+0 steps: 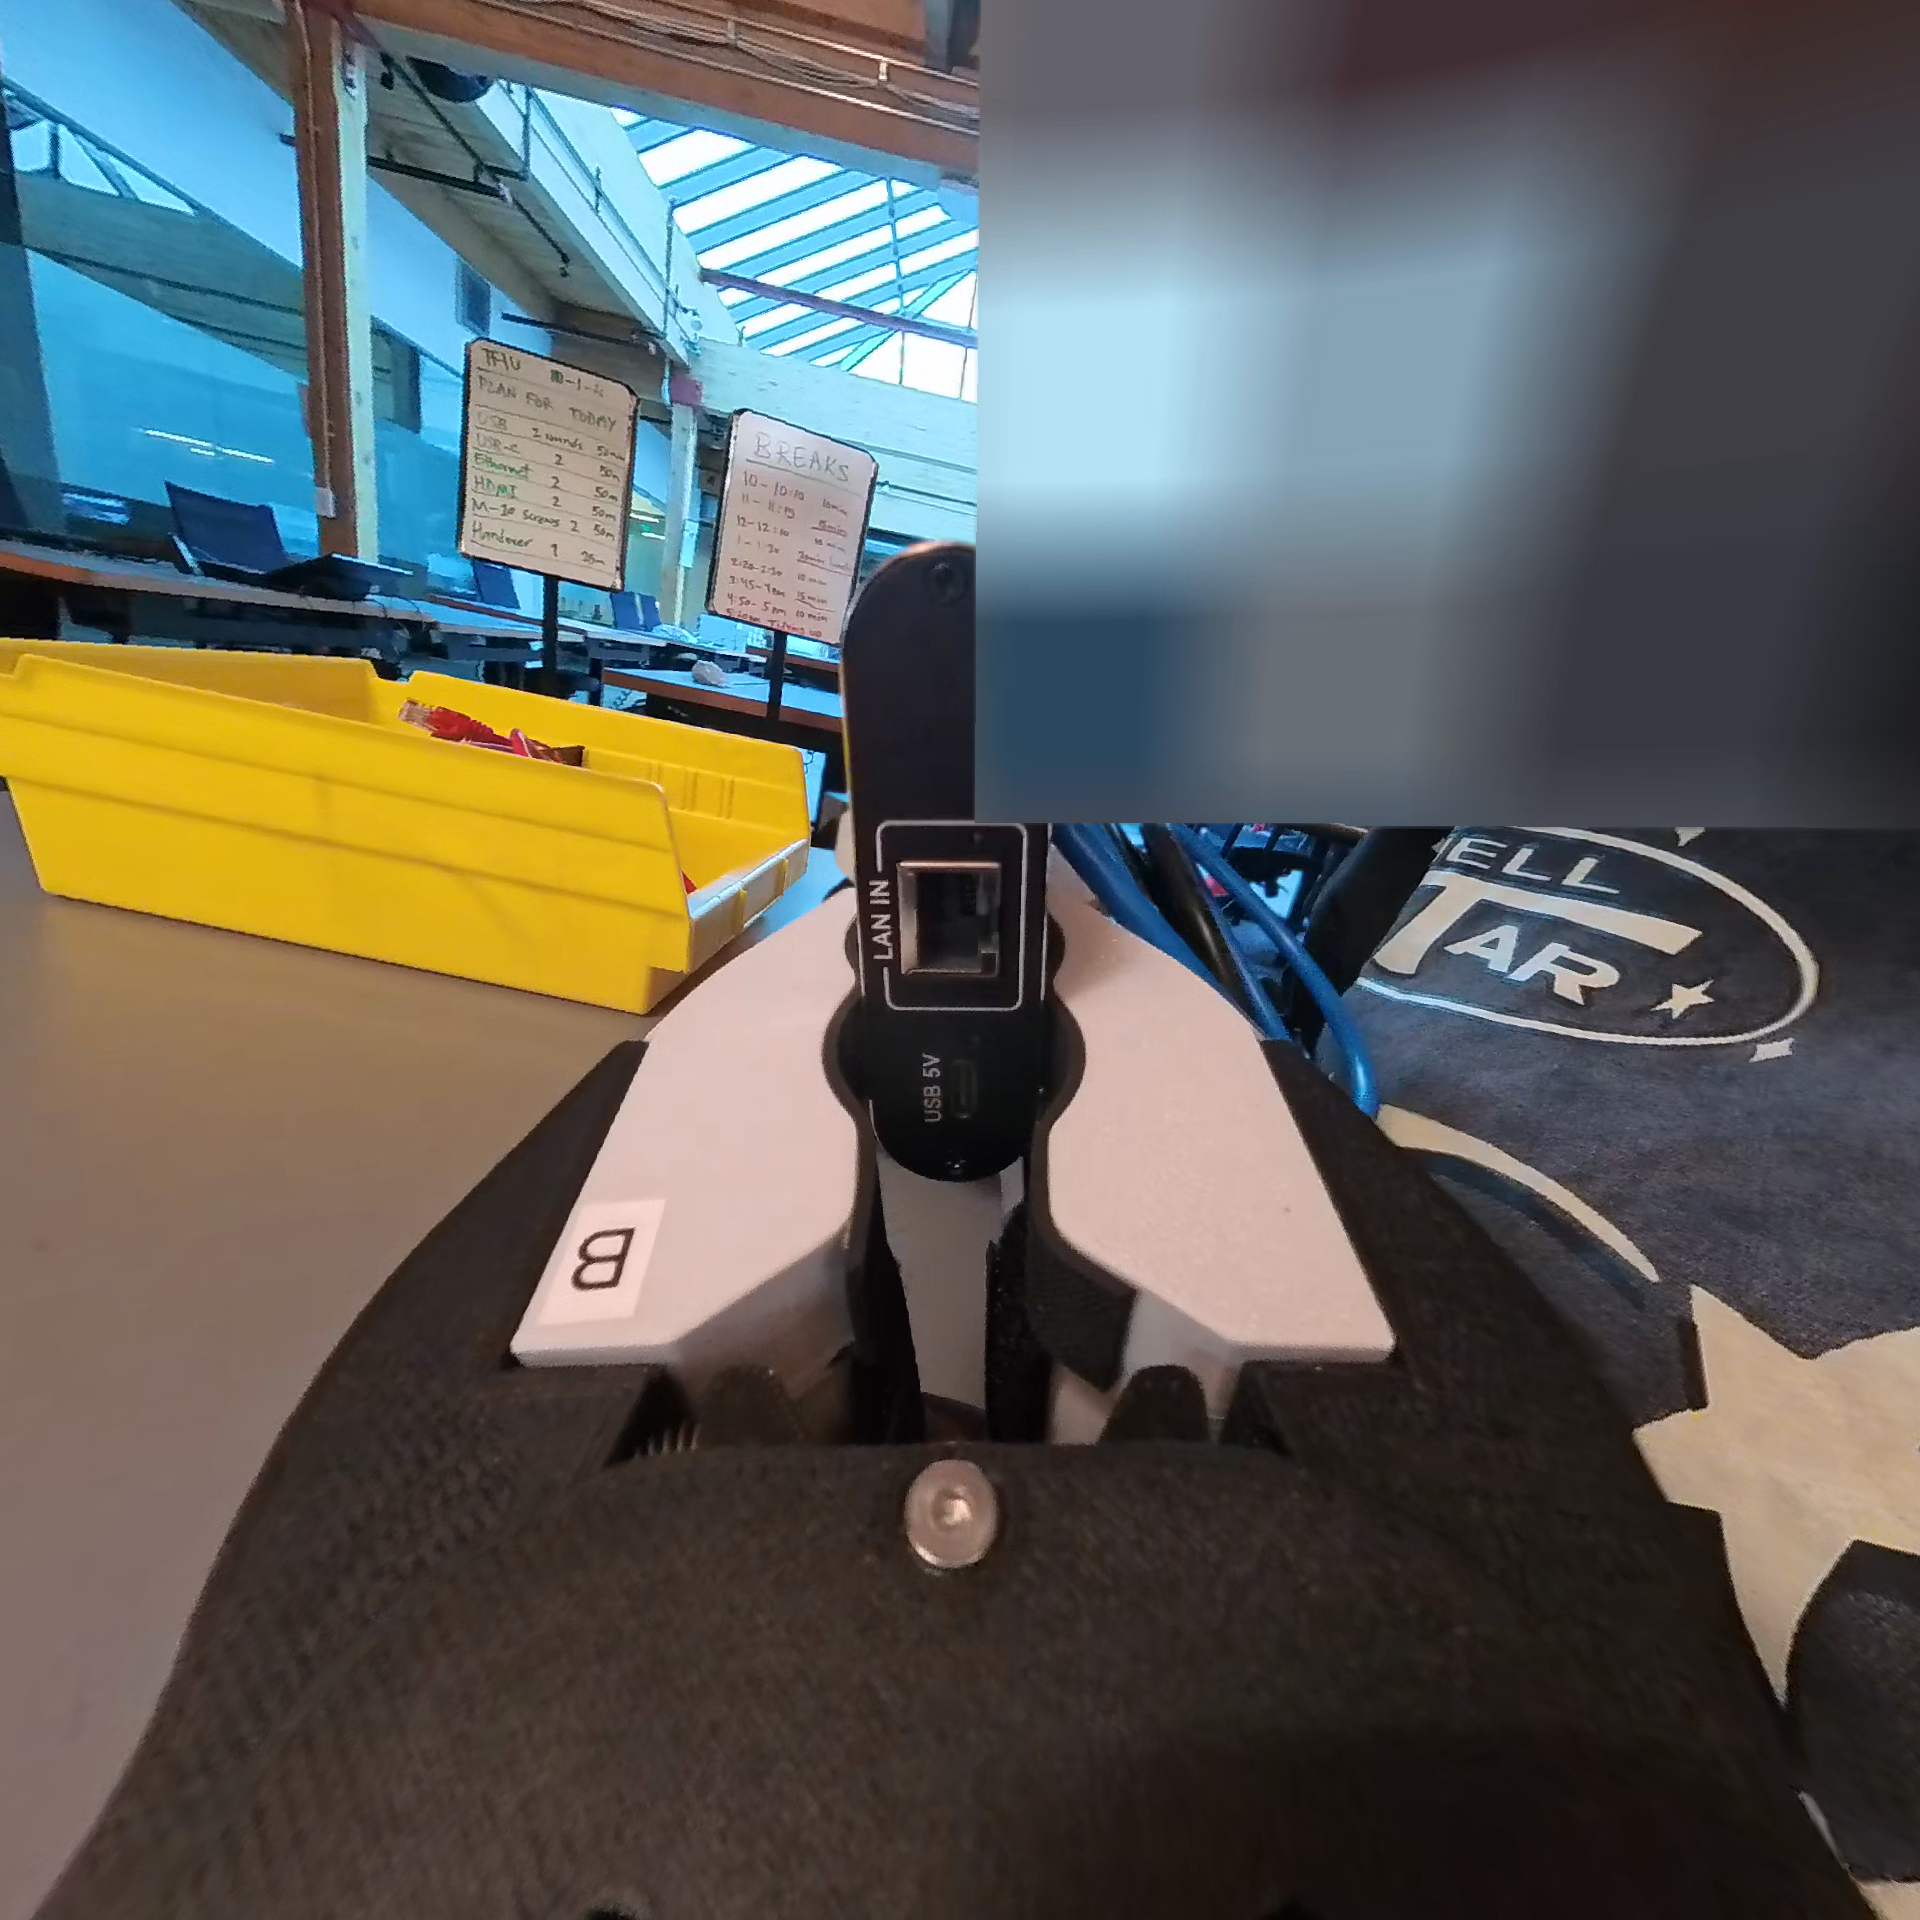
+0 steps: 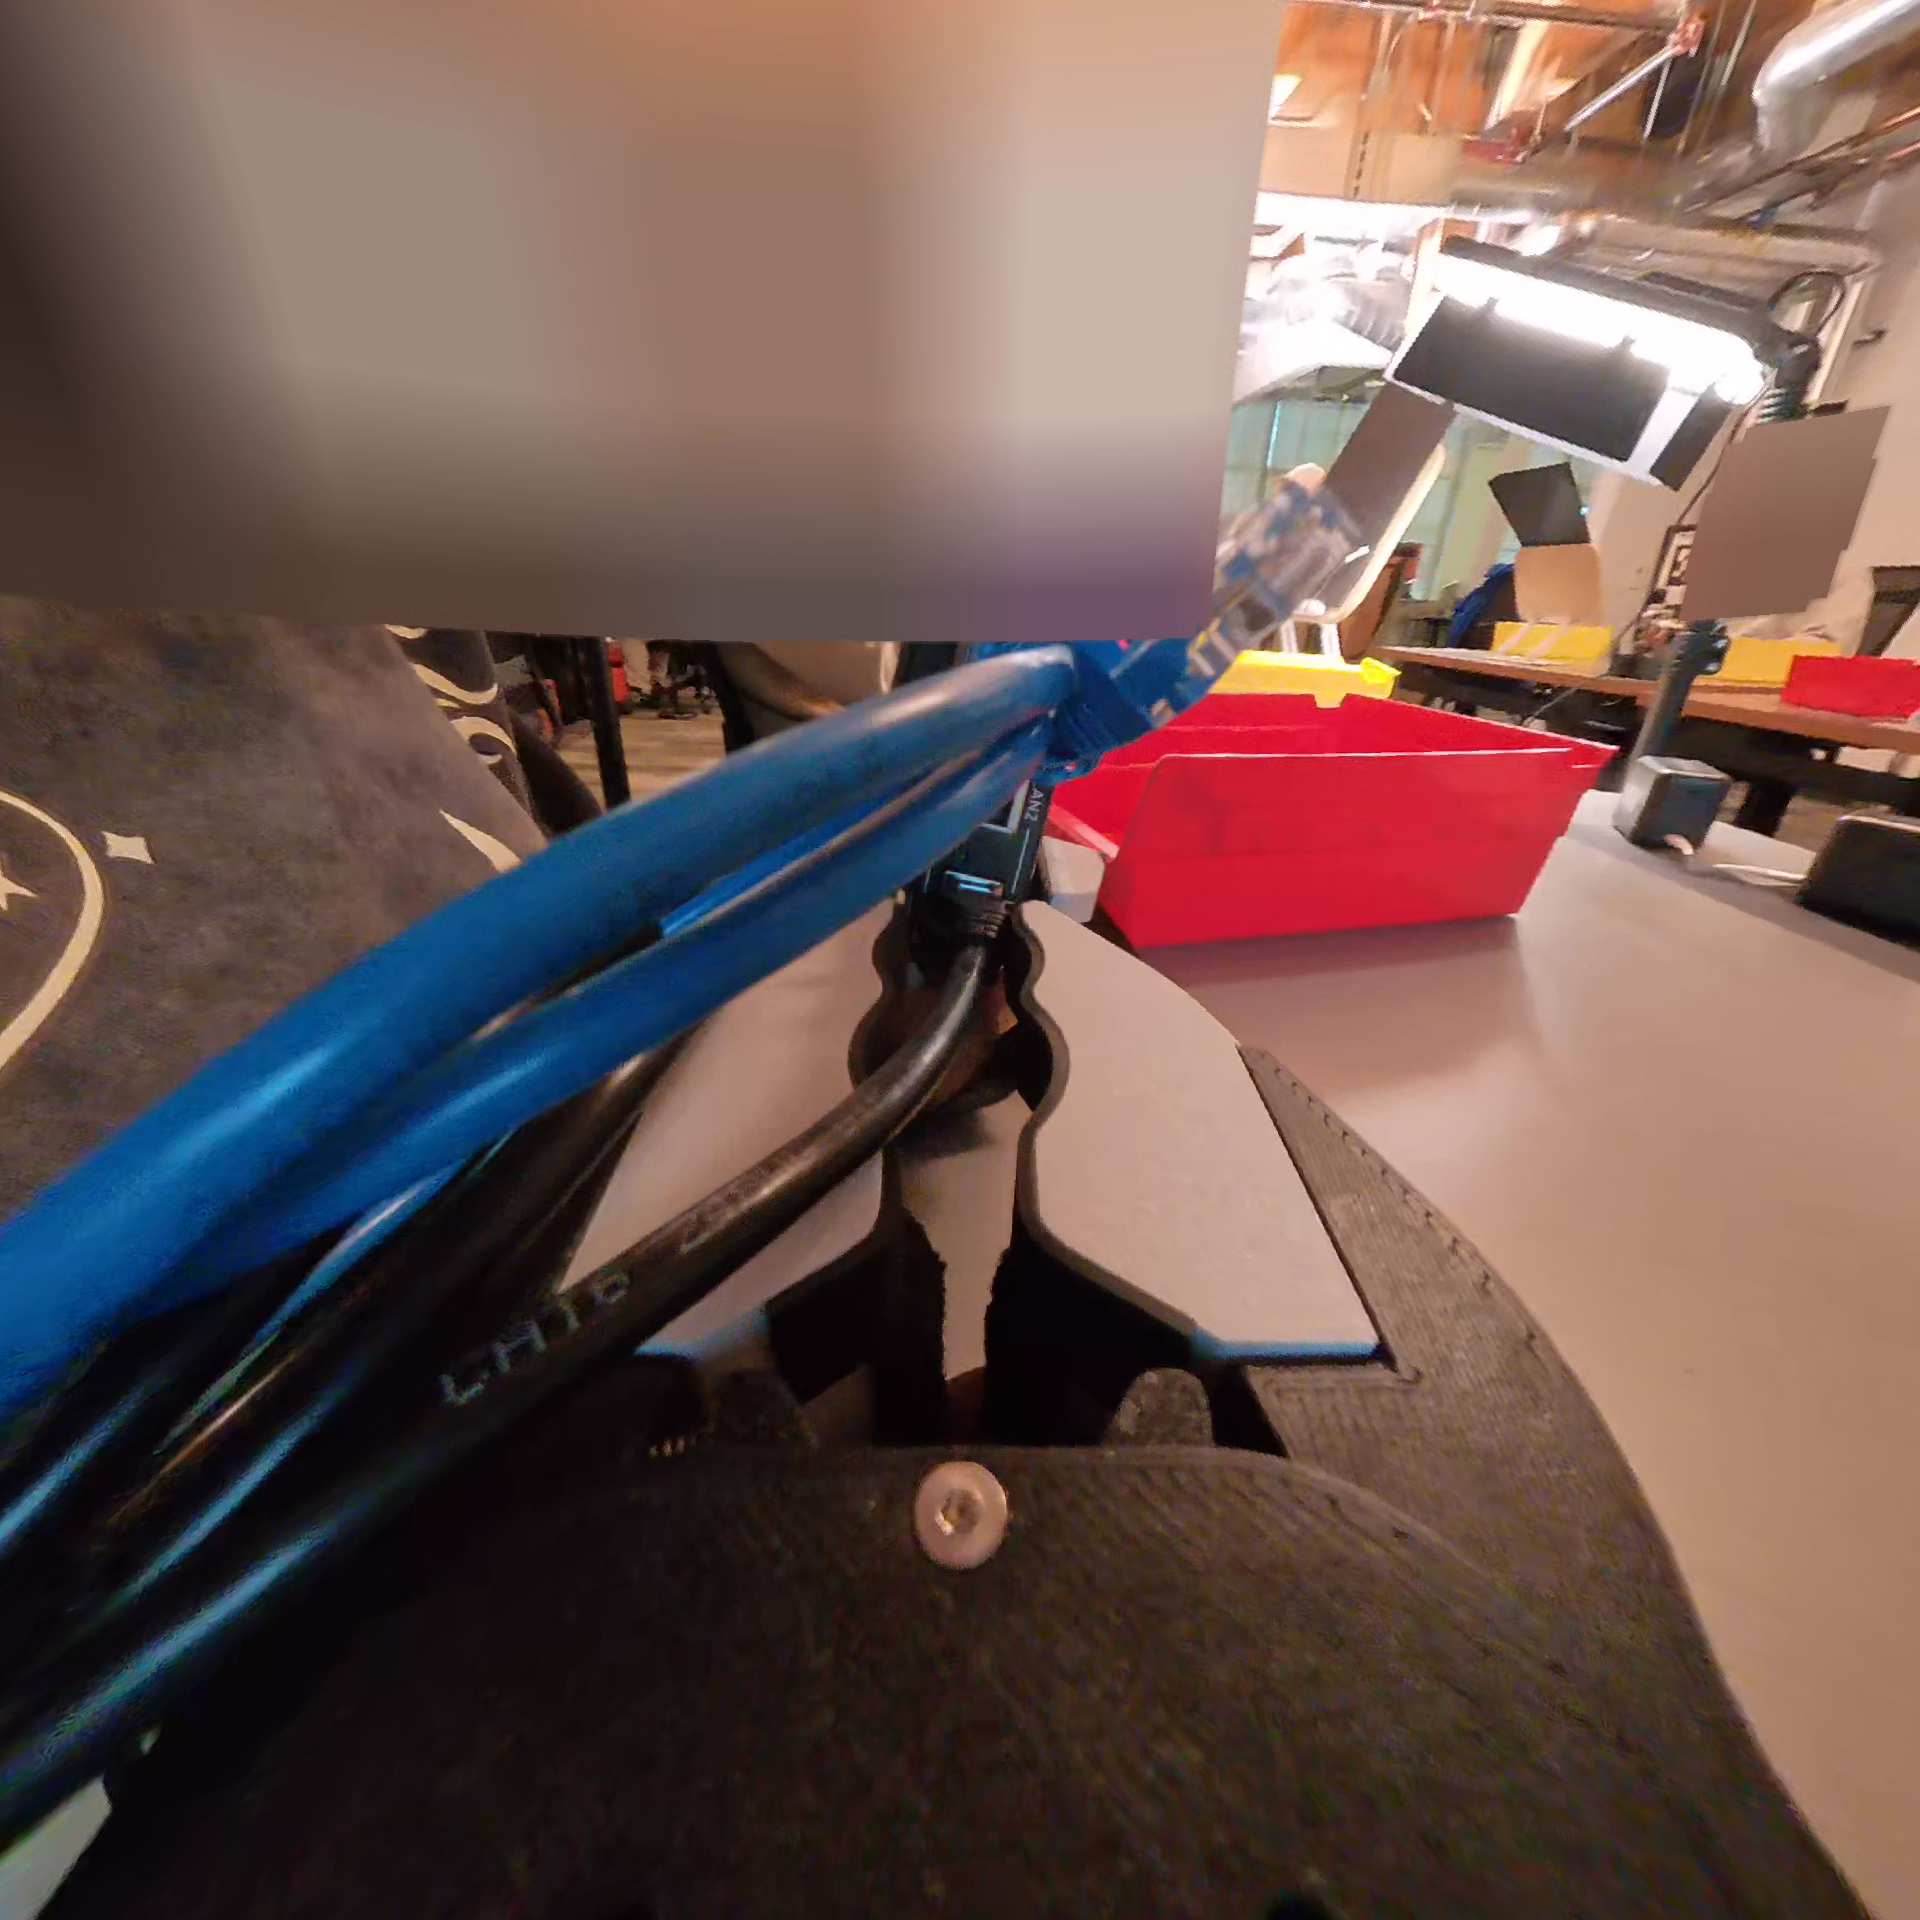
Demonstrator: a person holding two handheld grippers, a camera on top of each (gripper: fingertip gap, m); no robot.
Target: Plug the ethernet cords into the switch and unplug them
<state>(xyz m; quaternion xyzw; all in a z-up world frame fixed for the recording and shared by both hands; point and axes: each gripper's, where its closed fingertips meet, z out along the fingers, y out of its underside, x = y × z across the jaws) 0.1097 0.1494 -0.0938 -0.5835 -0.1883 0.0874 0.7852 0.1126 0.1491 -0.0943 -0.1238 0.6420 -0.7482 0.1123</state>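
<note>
In the left wrist view my left gripper (image 1: 951, 1023) is shut on the black switch (image 1: 940, 914) and holds it upright above the grey table. The switch's near face shows one empty ethernet port (image 1: 951, 920) with a small USB port below it. Blue ethernet cords (image 1: 1340, 1029) run behind it on the right. In the right wrist view my right gripper (image 2: 961, 997) is shut on a black ethernet cord (image 2: 831, 1153) just behind its plug (image 2: 971, 904). The plug sits at the switch's other face (image 2: 1013, 831). Two blue cords (image 2: 582, 935) cross over my left finger; a blurred blue plug (image 2: 1278, 561) sticks up beyond.
A yellow bin (image 1: 343, 821) holding red cords (image 1: 468, 722) stands on the grey table (image 1: 208, 1143) at the left. A red bin (image 2: 1340, 831) stands on the table ahead-right in the right wrist view. A person in a dark printed shirt (image 1: 1662, 1091) is close behind the grippers. Left and right tips are no more than a few centimetres apart.
</note>
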